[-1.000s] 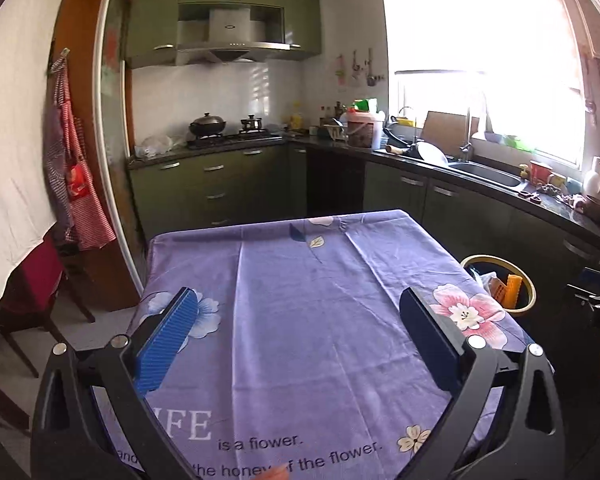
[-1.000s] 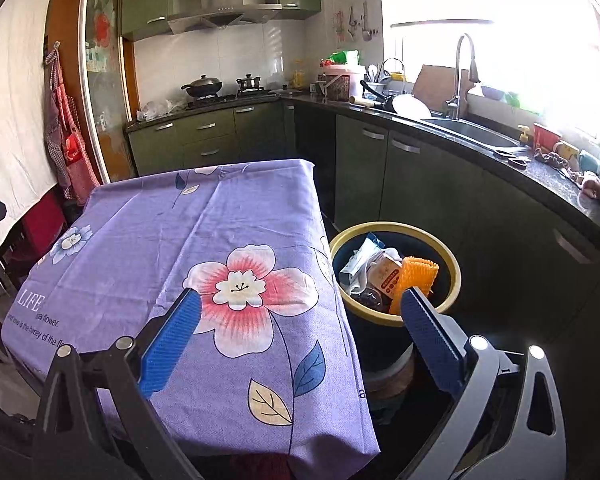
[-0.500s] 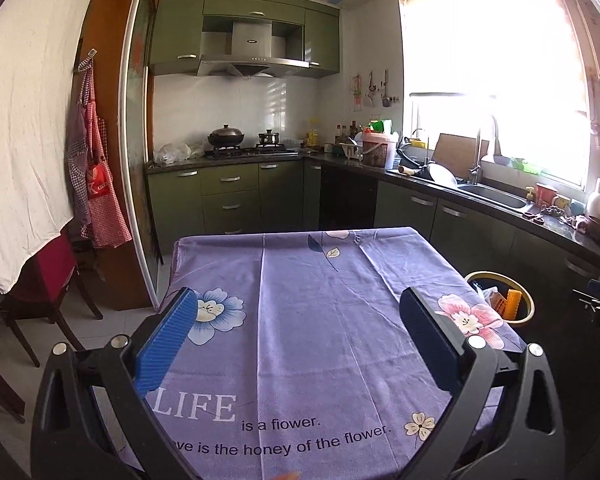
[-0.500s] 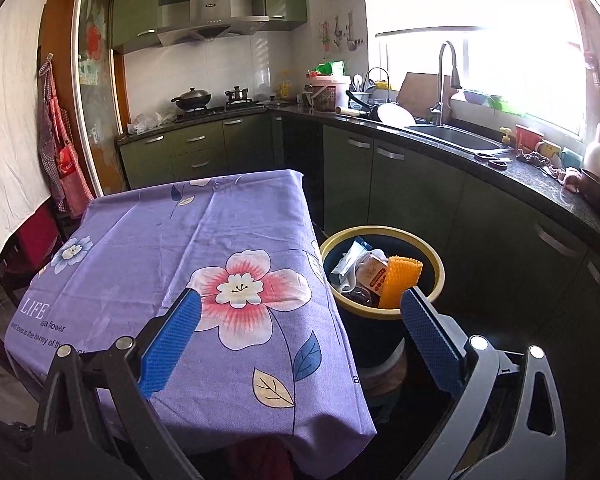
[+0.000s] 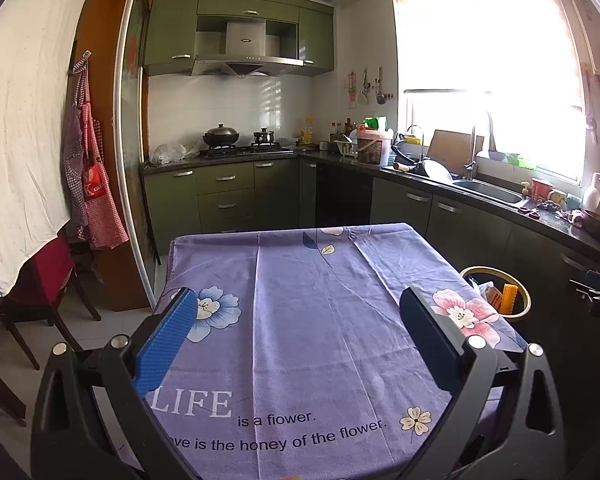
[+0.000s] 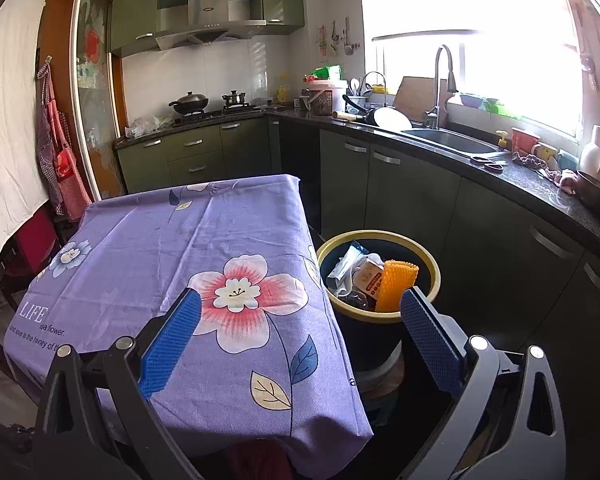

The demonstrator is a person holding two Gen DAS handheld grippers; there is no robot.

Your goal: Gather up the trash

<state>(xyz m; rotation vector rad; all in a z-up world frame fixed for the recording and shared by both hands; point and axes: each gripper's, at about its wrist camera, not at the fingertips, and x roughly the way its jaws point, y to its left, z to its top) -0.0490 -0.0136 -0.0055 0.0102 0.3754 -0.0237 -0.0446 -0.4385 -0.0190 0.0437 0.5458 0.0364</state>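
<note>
Both devices were held level above the near end of a table, looking forward over it into a green-cabineted kitchen. The left two-finger gripper with blue ribbed pads (image 5: 298, 336) sat over the middle of the table draped in a purple floral cloth printed with "LIFE is a flower" (image 5: 300, 320); its fingers were spread wide, nothing between them and nothing touching them. The right two-finger gripper with blue ribbed pads (image 6: 300, 336) was held over the table's near right corner, likewise spread wide and gripping nothing; its left finger (image 6: 172, 336) overlapped the cloth in the view and its right finger (image 6: 430, 340) overlapped the dark floor gap beside the bin. Contact with the cloth could not be judged. In the left view the tip of the right gripper and part of a hand showed at the far right edge. The round dark trash bin with a yellow rim (image 6: 436, 276) stood on the floor just beside the table's right edge, between the table and the dark lower cabinets under the black countertop (image 6: 540, 192). Inside it lay an orange foam net sleeve (image 6: 396, 284), upright against the rim, a white printed carton (image 6: 368, 276) and a bluish plastic wrapper (image 6: 344, 264). A steel sink with a tall curved tap (image 6: 444, 80) stood on the counter beyond the bin. A red checked apron (image 5: 96, 200) hung by the door frame at left.
</note>
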